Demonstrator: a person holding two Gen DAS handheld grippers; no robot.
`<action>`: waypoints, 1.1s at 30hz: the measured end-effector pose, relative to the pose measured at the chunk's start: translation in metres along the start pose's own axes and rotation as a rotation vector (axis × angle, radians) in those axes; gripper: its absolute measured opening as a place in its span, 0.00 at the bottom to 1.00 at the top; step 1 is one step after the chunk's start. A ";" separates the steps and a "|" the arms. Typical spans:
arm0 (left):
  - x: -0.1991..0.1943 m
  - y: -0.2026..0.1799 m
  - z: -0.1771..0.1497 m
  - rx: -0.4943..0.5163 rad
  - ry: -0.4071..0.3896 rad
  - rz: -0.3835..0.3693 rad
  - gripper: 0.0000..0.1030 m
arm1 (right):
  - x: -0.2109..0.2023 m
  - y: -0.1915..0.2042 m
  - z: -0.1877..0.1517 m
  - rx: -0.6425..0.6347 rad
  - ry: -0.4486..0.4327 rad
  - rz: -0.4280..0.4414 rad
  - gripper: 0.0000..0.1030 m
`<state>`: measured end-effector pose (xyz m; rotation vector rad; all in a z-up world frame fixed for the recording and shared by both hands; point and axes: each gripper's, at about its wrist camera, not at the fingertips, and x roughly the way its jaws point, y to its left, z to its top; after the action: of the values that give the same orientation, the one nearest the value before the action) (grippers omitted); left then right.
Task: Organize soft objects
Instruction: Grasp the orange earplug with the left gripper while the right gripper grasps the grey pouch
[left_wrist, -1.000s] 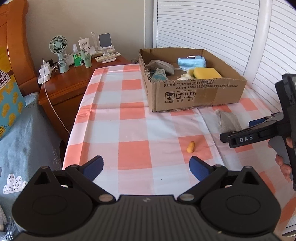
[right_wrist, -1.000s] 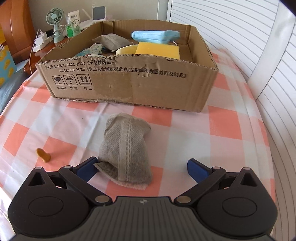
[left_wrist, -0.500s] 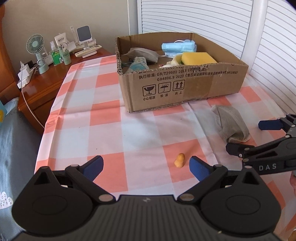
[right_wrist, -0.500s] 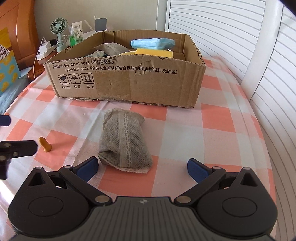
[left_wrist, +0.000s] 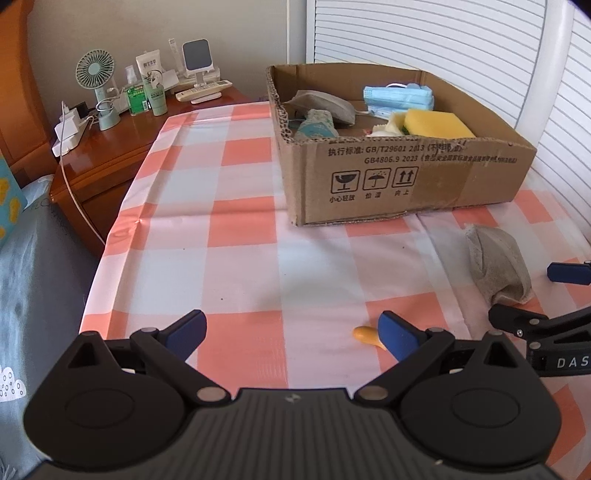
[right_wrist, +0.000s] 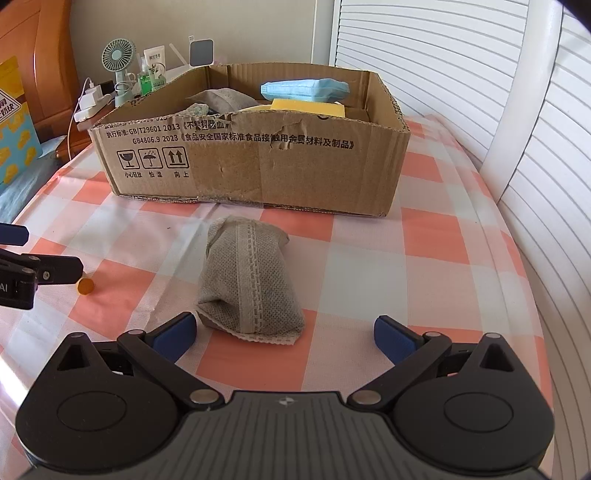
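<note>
- Both claws are spread wide and hold nothing: the right claw (right_wrist: 284, 334) sits just short of the grey pouch (right_wrist: 249, 280), the left claw (left_wrist: 291, 332) beside the orange earplug (left_wrist: 365, 335).
- Beyond the pouch stands the cardboard box (right_wrist: 258, 162), already holding soft things.
- I'd say pickup comes next: straddle the pouch, close, and lift it into the box.

my right gripper (right_wrist: 284, 334): jaws wide, nothing held | grey pouch (right_wrist: 249, 280): frame centre, lying between my fingertips | cardboard box (right_wrist: 258, 162): above it, upper centre | orange earplug (right_wrist: 85, 285): left.
</note>
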<state>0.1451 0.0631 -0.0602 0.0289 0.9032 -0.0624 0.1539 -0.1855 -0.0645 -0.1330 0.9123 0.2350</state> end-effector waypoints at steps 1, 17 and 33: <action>0.000 0.002 0.000 -0.004 -0.001 0.001 0.96 | 0.000 0.000 0.000 0.000 0.000 0.000 1.00; -0.008 -0.022 -0.020 0.131 -0.045 -0.095 0.65 | 0.000 0.000 0.000 0.003 0.000 -0.004 1.00; -0.008 -0.024 -0.022 0.143 -0.081 -0.177 0.26 | -0.001 0.001 -0.001 0.001 -0.008 -0.001 1.00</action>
<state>0.1212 0.0407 -0.0680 0.0792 0.8171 -0.2907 0.1529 -0.1851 -0.0644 -0.1320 0.9039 0.2338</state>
